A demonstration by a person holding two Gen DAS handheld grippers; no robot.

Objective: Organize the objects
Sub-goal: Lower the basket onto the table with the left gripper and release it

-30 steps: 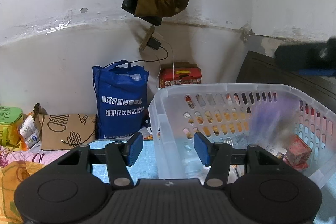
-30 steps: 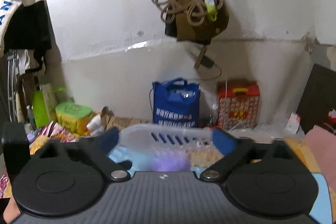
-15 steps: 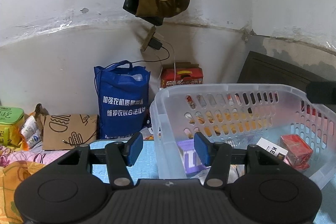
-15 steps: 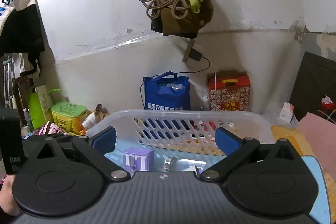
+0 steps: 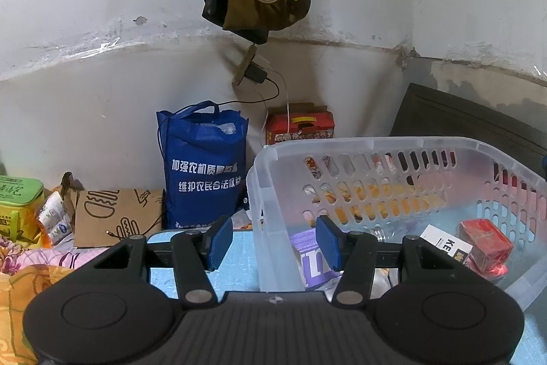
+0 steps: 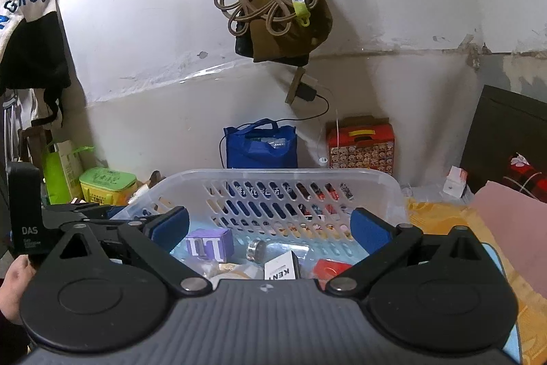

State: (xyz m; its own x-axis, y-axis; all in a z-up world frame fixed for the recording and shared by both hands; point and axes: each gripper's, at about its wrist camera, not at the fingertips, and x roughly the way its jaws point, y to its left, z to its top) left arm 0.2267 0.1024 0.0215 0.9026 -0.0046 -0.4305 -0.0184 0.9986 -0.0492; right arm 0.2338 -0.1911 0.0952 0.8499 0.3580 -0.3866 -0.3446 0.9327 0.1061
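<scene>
Left gripper [image 5: 271, 243]: jaws apart, straddling the near corner wall of the clear basket [image 5: 273, 211], pads not touching it. Right gripper [image 6: 270, 228]: jaws wide apart and empty above the basket, purple box [image 6: 208, 243] lying inside below.

The left gripper [image 5: 273, 243] points slightly downward, its blue pads parted about halfway, one on either side of a basket [image 5: 270, 214] wall without pressing it. The right gripper [image 6: 270, 230] tilts slightly downward too, jaws spread wide and empty. A hand [image 6: 15, 289] shows at the right view's lower left edge.
</scene>
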